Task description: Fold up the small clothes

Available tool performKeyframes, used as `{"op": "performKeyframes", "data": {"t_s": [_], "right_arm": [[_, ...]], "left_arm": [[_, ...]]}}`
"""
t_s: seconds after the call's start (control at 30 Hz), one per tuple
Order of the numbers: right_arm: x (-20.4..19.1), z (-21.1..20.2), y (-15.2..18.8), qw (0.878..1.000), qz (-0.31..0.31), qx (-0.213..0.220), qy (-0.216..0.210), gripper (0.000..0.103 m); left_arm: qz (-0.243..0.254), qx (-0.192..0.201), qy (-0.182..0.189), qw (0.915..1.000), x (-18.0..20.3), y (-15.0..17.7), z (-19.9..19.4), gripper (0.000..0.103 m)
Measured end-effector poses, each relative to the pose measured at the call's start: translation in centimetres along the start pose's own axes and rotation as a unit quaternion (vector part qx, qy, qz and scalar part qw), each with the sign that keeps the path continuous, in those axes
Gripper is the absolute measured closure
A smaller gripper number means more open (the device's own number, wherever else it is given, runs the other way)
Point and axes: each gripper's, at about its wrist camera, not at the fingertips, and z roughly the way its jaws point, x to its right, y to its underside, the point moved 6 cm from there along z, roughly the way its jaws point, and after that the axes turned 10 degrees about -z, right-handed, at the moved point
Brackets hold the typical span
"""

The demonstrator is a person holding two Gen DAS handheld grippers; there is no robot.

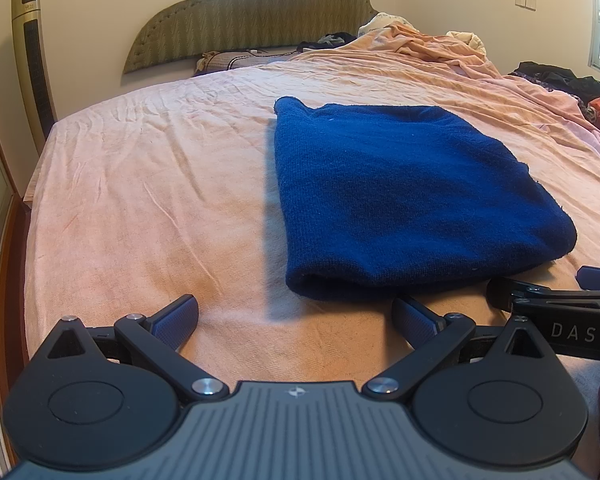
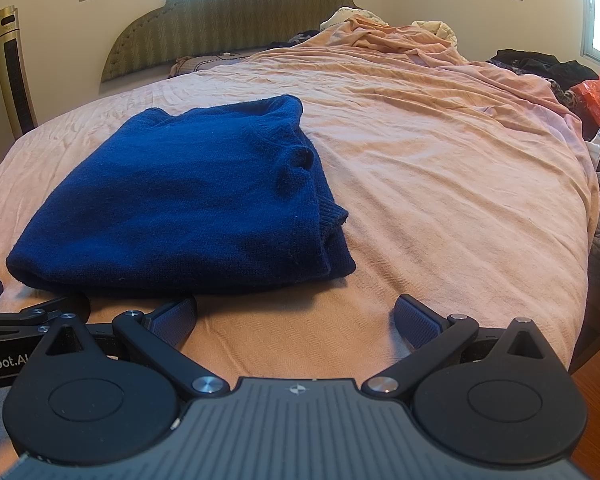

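Left wrist view looks down the bed, its pink sheet creased, and the blue sweater lies folded into a thick rectangle a little right of centre. The left gripper hovers just short of the sweater's near edge with its fingers spread wide and nothing between them — released, holding no cloth. At the right edge the other tool pokes in, close beside it.

From the right wrist the same blue sweater sits to the left, a cuff and ribbed hem showing at its right side, layers stacked. The right gripper is likewise splayed open and empty, over bare sheet just near the sweater's corner — not touching it.

Further back stand a padded headboard, a rumpled heap of bedding, dark clothes and a tall tower fan by the wall
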Motion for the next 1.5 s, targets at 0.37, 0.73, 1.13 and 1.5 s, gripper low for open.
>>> {"op": "performKeyframes", "data": {"t_s": [0.37, 0.73, 1.13, 1.5], "right_arm": [[0.0, 0.0, 0.0, 1.000, 0.000, 0.000, 0.000, 0.000], [-0.4, 0.1, -0.2, 1.000, -0.001, -0.002, 0.000, 0.000], [0.6, -3.5, -1.5, 0.999, 0.016, 0.026, -0.008, 0.000], [4.2, -5.0, -3.6, 0.998, 0.022, 0.032, -0.056, 0.000]], "left_arm": [[0.001, -0.001, -0.001, 1.0000, 0.0, 0.0, 0.0, 0.000], [0.022, -0.026, 0.012, 0.9994, -0.2, -0.2, -0.1, 0.000], [0.045, 0.016, 0.033, 0.9983, 0.5, -0.8, -4.8, 0.000], [0.030, 0.029, 0.095, 0.9946, -1.7, -4.5, -7.9, 0.000]]}}
